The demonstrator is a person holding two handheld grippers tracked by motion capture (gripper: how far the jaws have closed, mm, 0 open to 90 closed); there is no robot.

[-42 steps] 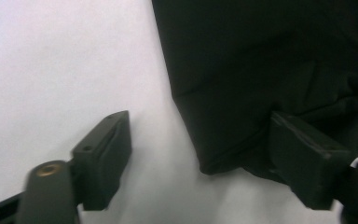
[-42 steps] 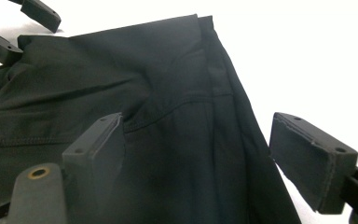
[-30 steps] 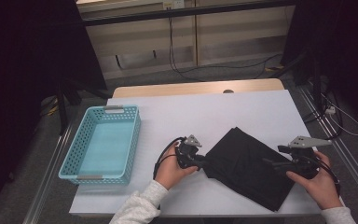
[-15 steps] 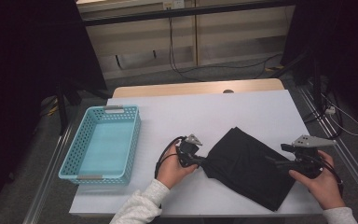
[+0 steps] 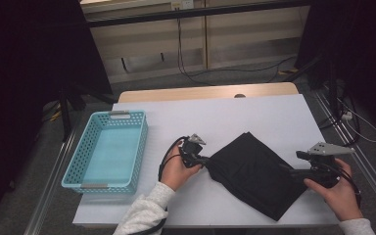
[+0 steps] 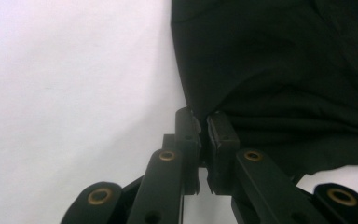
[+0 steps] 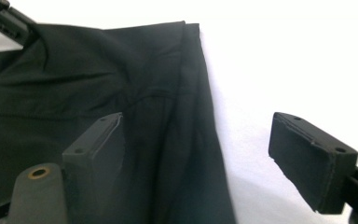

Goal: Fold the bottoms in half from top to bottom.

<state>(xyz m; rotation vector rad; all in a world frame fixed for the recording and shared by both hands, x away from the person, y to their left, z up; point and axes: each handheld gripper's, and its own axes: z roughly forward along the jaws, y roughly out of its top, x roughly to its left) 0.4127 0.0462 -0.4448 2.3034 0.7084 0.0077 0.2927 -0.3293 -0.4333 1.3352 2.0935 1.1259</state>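
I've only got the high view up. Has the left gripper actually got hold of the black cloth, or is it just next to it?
Observer: It has hold. In the left gripper view the left gripper has just been closing its jaws, and they now pinch a fold at the edge of the black cloth.
Operator: And the right one, is it gripping?
Observer: No. In the right gripper view the right gripper stands wide open, with neither pad pressing on anything.
Operator: Where is the cloth relative to it?
Observer: One jaw is over the cloth and the other over the bare white table. The cloth's edge runs between them.
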